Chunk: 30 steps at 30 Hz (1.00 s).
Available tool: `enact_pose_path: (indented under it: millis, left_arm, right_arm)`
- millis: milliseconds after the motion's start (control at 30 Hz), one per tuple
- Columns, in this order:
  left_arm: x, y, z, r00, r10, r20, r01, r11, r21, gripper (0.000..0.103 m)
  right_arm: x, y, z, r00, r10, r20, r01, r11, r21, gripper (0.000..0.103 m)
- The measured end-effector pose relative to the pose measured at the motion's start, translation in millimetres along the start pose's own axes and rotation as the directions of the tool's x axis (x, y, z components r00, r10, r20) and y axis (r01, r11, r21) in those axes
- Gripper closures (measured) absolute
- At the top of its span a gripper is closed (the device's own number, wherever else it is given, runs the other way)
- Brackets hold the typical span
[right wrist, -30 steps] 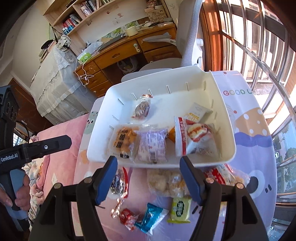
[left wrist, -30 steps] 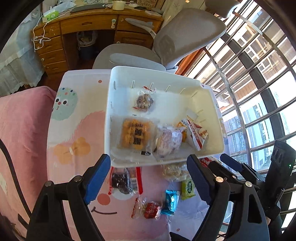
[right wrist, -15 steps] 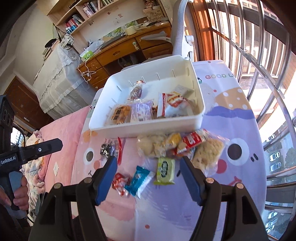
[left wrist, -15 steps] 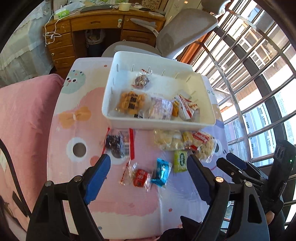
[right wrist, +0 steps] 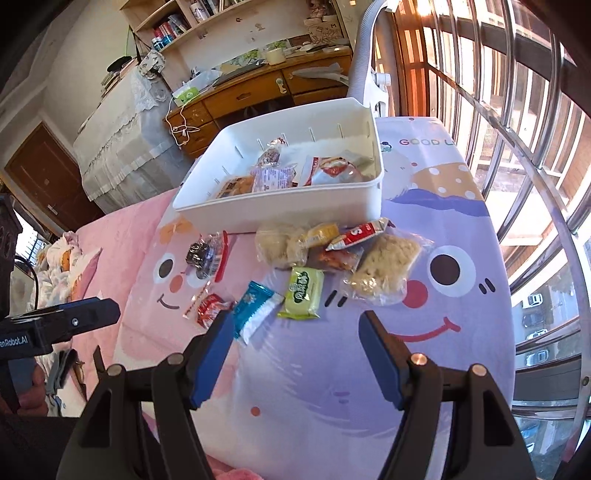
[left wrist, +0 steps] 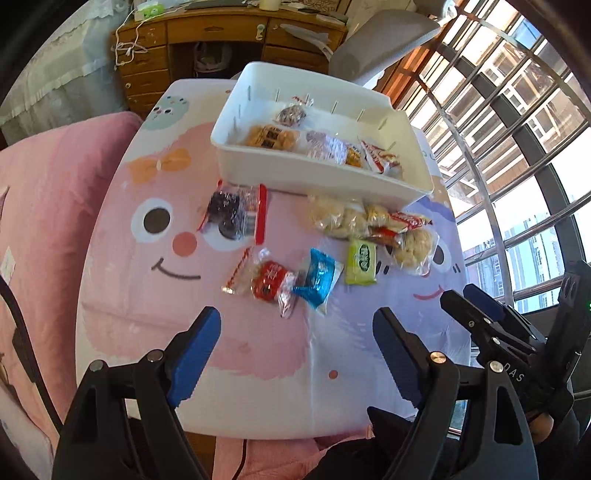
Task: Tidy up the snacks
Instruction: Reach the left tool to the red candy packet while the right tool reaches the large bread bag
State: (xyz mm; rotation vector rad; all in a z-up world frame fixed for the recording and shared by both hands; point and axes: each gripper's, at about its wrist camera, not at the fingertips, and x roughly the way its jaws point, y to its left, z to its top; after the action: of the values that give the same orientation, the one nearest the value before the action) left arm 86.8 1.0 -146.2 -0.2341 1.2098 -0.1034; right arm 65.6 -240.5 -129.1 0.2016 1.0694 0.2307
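A white bin [left wrist: 317, 177] [right wrist: 295, 206] with several snack packets in it stands at the far side of the cartoon-print table [left wrist: 258, 354]. Loose on the cloth in front of it lie a dark cookie bag [left wrist: 236, 214] [right wrist: 207, 254], a red candy packet [left wrist: 271, 282] [right wrist: 210, 308], a blue packet [left wrist: 317, 275] [right wrist: 256, 304], a green packet [left wrist: 362, 260] [right wrist: 303, 288] and pale puffed-snack bags [left wrist: 343, 218] [right wrist: 384, 267]. My left gripper [left wrist: 297, 328] hangs open and empty over the near cloth, short of the packets. My right gripper [right wrist: 297, 325] is open too, empty, its left finger beside the blue packet.
A grey office chair [left wrist: 384, 40] and a wooden desk [left wrist: 229, 33] stand behind the table. Pink bedding [left wrist: 48, 206] lies to the left, a barred window [left wrist: 517, 129] to the right. The near part of the cloth bears no packets.
Both grippers have drawn back from over the white bin toward the near table edge. The bin now sits farther off and the loose packets have come fully into view. Jaw openings are unchanged.
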Motion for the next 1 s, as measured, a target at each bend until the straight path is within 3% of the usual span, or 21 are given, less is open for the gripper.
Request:
enact_pose_path:
  millis: [267,500,767,1000]
  left_arm:
    - [27,23,-16,0.998,-0.012,-0.056,0.004,0.99,-0.14,0.019]
    - [60,52,-12,0.993,-0.024,-0.115,-0.011,0.956,-0.294,0.019]
    - [90,80,0,0.992,-0.029,-0.125,-0.036,0.871,-0.49,0.019]
    - [115,90,11,0.986,-0.037,-0.165,-0.071,0.796,-0.602,0.019]
  right_arm:
    - [7,-17,-9,1.0,-0.028,0.006,0.027,0.999,0.043,0.033]
    - [25,-35,-8,0.998,-0.052,-0.038,0.056,0.992,0.113,0.033]
    - [53,-54,-2,0.99,-0.098,-0.099,0.115,0.976,0.185,0.033]
    - [71,-66,7,0.983,-0.141,-0.115,0.163,0.965,0.206,0.033]
